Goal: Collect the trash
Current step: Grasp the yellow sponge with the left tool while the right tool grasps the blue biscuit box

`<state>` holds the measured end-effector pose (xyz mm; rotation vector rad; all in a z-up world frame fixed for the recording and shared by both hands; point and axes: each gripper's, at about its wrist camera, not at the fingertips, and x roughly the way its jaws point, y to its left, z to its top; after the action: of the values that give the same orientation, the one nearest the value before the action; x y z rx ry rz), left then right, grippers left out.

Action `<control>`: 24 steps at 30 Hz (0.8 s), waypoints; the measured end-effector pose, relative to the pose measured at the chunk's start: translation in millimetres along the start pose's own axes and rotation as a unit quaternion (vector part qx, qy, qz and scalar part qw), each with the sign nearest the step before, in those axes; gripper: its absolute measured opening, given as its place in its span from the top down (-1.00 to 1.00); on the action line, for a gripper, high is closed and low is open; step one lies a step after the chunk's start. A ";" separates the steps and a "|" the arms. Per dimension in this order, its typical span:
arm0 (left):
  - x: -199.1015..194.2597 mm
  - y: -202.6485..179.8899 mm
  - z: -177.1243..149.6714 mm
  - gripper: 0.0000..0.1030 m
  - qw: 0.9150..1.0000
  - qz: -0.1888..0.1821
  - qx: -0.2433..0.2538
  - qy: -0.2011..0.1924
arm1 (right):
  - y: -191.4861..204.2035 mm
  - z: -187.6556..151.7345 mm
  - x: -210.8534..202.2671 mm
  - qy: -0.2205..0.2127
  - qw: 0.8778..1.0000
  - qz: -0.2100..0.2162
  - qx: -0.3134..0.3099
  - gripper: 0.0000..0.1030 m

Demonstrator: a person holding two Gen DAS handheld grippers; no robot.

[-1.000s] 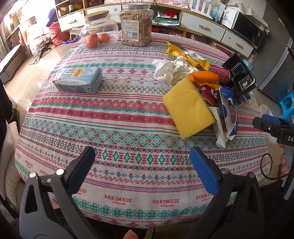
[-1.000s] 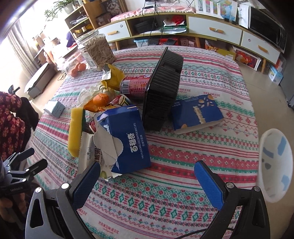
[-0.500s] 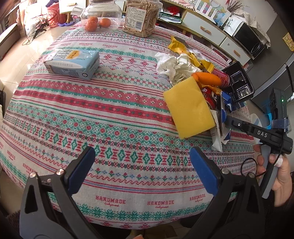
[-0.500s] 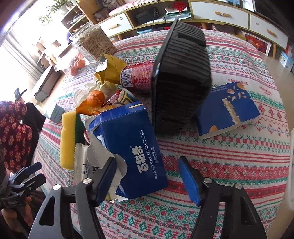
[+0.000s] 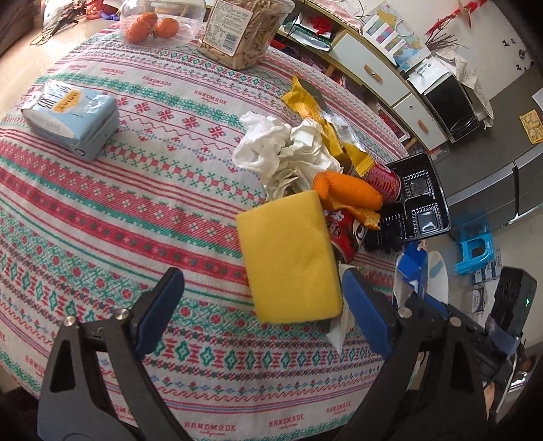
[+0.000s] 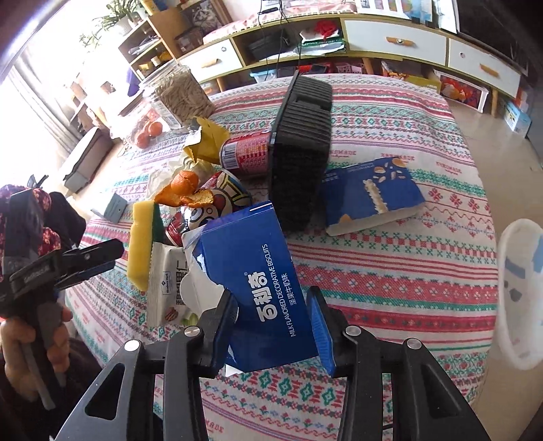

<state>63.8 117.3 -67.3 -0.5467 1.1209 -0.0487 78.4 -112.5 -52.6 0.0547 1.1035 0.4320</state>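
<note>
Snack jar (image 5: 242, 32), oranges (image 5: 151, 29), tissue pack (image 5: 69, 117) on tbl.

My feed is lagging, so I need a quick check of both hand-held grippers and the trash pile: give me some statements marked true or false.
1. The right hand-held gripper has its pads closed on the blue biscuit box. True.
2. The left hand-held gripper is clamped on the yellow sponge. False: it is open, holding nothing.
3. The black plastic tray lies flat on the tablecloth. False: it stands tilted on edge.
4. Orange peel sits on top of the trash pile. True.
</note>
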 end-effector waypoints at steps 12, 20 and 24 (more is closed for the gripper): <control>15.5 -3.2 -8.7 -0.17 0.997 -0.066 -0.039 0.013 | -46.5 -26.6 -49.5 -0.025 0.999 -0.001 0.042 0.17; -1.2 -7.3 -12.5 -0.06 0.999 -0.031 -0.009 -0.014 | -65.2 -35.6 -78.4 -0.050 0.997 -0.004 0.063 0.17; -24.8 -8.3 -14.7 -0.05 0.999 -0.004 0.023 -0.049 | -77.8 -33.6 -96.8 -0.067 0.995 -0.024 0.072 0.17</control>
<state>41.9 111.9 -47.5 -0.5072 1.0195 -0.0544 36.8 -224.7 -5.3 0.1815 0.9999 0.3006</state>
